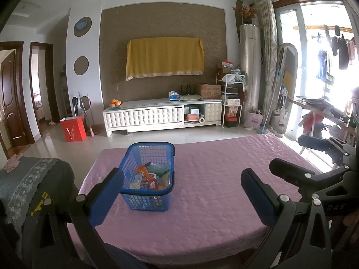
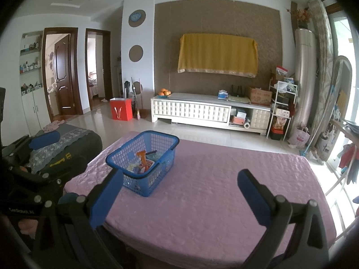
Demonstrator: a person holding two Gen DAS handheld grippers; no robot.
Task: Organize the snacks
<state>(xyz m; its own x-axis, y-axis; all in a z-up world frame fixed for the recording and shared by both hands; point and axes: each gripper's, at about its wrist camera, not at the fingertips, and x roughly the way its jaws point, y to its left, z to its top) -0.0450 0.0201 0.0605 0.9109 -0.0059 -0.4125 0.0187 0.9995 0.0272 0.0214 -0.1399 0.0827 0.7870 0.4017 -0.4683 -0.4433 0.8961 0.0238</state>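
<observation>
A light, stiff blue plastic basket [image 1: 147,177] of crinkly, slippery snack packets [image 1: 149,178] sits near-left on the pink tablecloth [image 1: 213,179], best gripped by its rim; both the left gripper [image 1: 181,192] and the right gripper [image 2: 179,192] gape wide, empty.

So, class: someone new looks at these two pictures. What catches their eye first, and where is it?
Probably the blue basket of bright snack packets, alone on the pink tablecloth towards its left side. Next, the yellow cloth hanging on the brown wall behind. Both the left gripper and the right gripper are open in the foreground, holding nothing.
</observation>
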